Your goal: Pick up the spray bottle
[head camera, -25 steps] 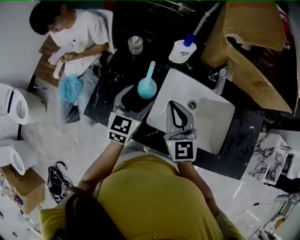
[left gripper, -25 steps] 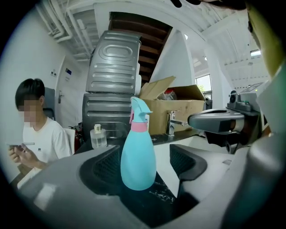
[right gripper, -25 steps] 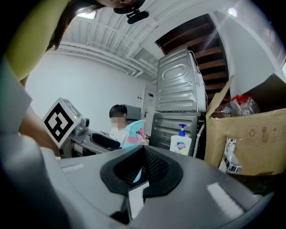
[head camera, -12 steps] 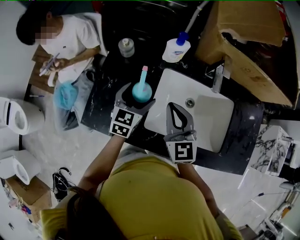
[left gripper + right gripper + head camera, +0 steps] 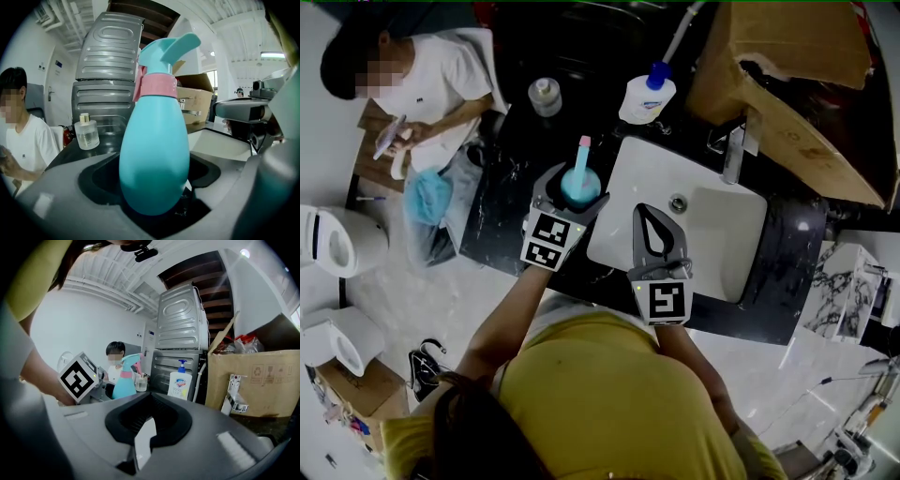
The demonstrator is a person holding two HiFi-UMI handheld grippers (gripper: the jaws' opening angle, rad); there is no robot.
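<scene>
The turquoise spray bottle (image 5: 579, 184) with a pink collar stands upright on the black counter (image 5: 502, 220), left of the sink. My left gripper (image 5: 578, 187) has one jaw on each side of the bottle's round body. Its jaws are closing, and a dark gap still shows on both sides in the left gripper view, where the bottle (image 5: 154, 154) fills the middle. My right gripper (image 5: 654, 210) hovers over the white basin's near left part, shut and empty. From the right gripper view the bottle (image 5: 123, 383) shows far left behind the left gripper's marker cube (image 5: 77, 376).
The white basin (image 5: 717, 234) has a chrome tap (image 5: 733, 155) at its far rim. A white soap pump bottle (image 5: 647, 94) and a small glass bottle (image 5: 545, 94) stand behind. A big cardboard box (image 5: 787, 75) fills the far right. A seated person (image 5: 422, 84) is at far left.
My left gripper has slid forward so that the spray bottle, earlier ahead of its tips, now stands between its jaws. The right gripper has hardly moved.
</scene>
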